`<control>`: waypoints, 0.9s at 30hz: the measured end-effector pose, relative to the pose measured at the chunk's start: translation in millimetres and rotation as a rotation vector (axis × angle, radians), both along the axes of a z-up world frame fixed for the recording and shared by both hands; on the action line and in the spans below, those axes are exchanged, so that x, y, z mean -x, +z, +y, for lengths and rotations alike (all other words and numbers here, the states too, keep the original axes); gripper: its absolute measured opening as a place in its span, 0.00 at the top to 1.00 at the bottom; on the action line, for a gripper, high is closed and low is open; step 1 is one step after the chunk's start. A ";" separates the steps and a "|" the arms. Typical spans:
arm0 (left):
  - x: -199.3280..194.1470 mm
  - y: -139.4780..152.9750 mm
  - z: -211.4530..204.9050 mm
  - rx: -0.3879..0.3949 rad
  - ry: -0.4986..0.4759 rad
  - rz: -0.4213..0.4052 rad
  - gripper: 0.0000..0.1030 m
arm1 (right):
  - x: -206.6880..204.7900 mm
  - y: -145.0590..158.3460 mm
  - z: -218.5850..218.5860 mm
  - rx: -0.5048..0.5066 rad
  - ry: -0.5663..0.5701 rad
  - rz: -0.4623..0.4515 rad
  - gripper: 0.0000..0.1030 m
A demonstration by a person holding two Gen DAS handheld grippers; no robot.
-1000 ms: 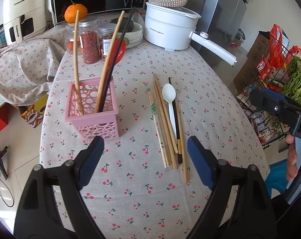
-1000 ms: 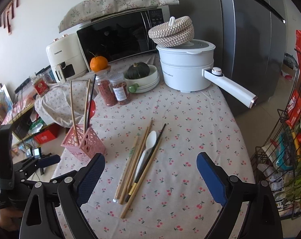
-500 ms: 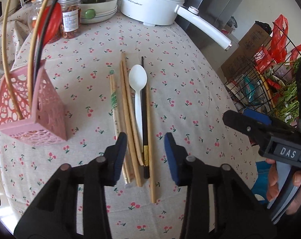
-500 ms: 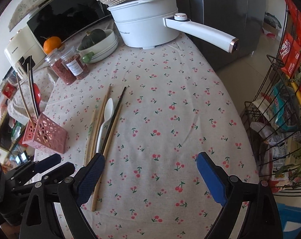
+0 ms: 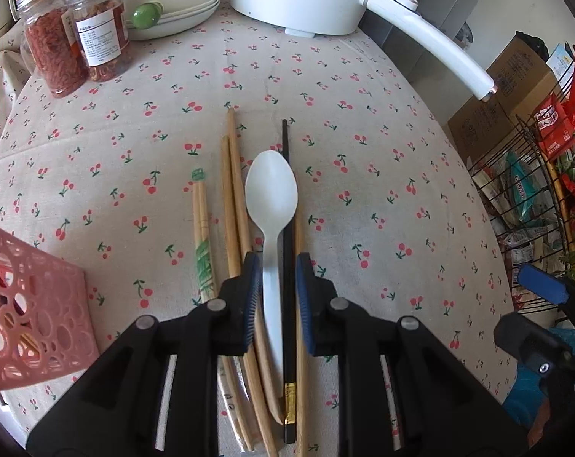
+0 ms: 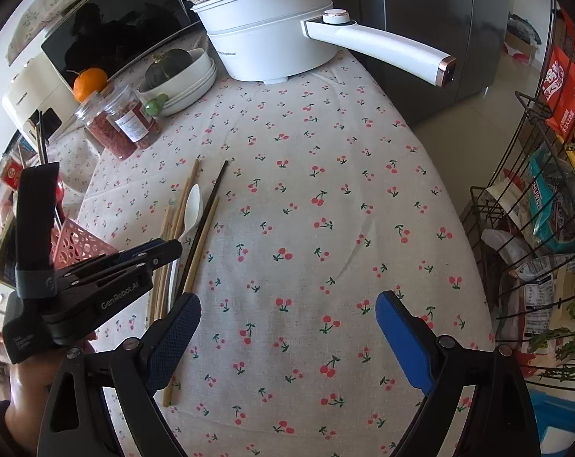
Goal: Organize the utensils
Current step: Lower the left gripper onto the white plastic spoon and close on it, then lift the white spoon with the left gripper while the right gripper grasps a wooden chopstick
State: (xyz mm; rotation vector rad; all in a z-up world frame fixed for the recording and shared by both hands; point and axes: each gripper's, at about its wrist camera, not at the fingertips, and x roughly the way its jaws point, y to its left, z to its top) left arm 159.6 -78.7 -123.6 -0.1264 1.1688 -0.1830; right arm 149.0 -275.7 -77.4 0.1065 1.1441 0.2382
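Left-wrist view showed the left gripper pitched steeply down over the row of utensils on the cherry-print tablecloth. Its jaws were closing, with the handle of the white plastic spoon and the black chopstick both between the blue pads; a thin gap seemed to remain on each side, so nothing looked clamped yet. The utensils lay parallel and close together, bowl end far and handle ends near, which probably explained why the jaws straddled two items at once instead of the spoon alone. Left of the spoon lay the plain wooden chopsticks and a green-printed pair; another wooden stick lay just right of the black one. The pink perforated holder, the likely destination, stood near-left of the row, already holding a few sticks, as the right-wrist view showed.

In the right-wrist view the right gripper hung wide open over bare cloth to the right of the row, holding nothing, also tilted downward; it appeared to be waiting. The person's left hand wrapped the left tool's grip at the near-left edge.
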 end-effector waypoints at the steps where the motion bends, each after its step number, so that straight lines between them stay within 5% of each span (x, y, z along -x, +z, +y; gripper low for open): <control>1: -3.0 -2.6 -1.3 -0.002 -0.006 0.011 0.80 | -1.2 -0.4 -0.9 -0.004 -0.002 0.002 0.08; 9: -12.7 -6.6 -4.6 -0.016 0.026 0.012 0.90 | -8.5 -5.2 -2.4 -0.021 -0.007 0.023 0.09; 27: 64.5 88.4 26.0 0.084 -0.029 -0.300 0.90 | -14.0 -43.9 13.6 0.047 -0.027 0.142 0.08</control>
